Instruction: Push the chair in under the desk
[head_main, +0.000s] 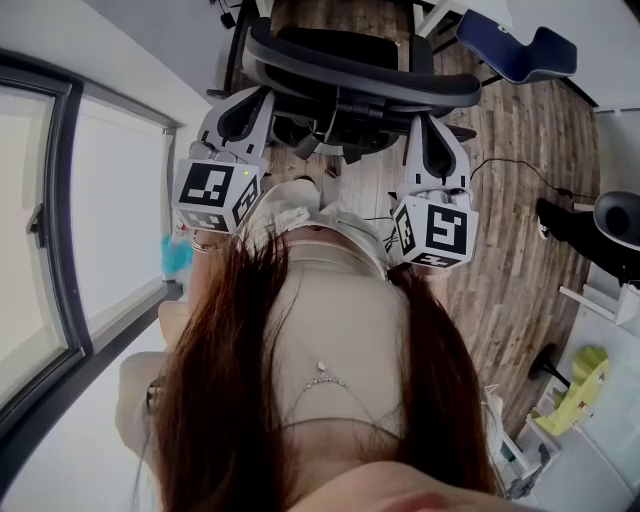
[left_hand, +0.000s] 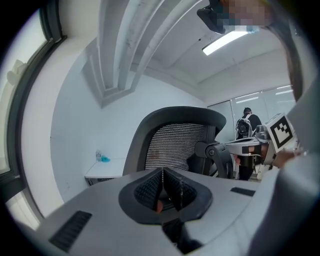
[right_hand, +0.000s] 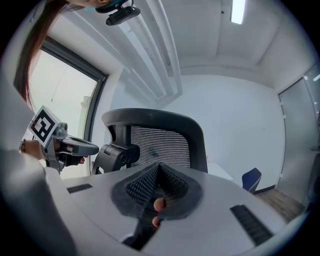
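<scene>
1 chair (head_main: 360, 72), 2 closed grippers: left gripper (left_hand: 163, 173), right gripper (right_hand: 158, 168)

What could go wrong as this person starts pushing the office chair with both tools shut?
1. The shut left tool and right tool offer narrow tips; on the curved back of the chair they may slip off or poke the mesh.
2. An uneven push could swivel the chair.
3. The black cable on the floor might snag it.
</scene>
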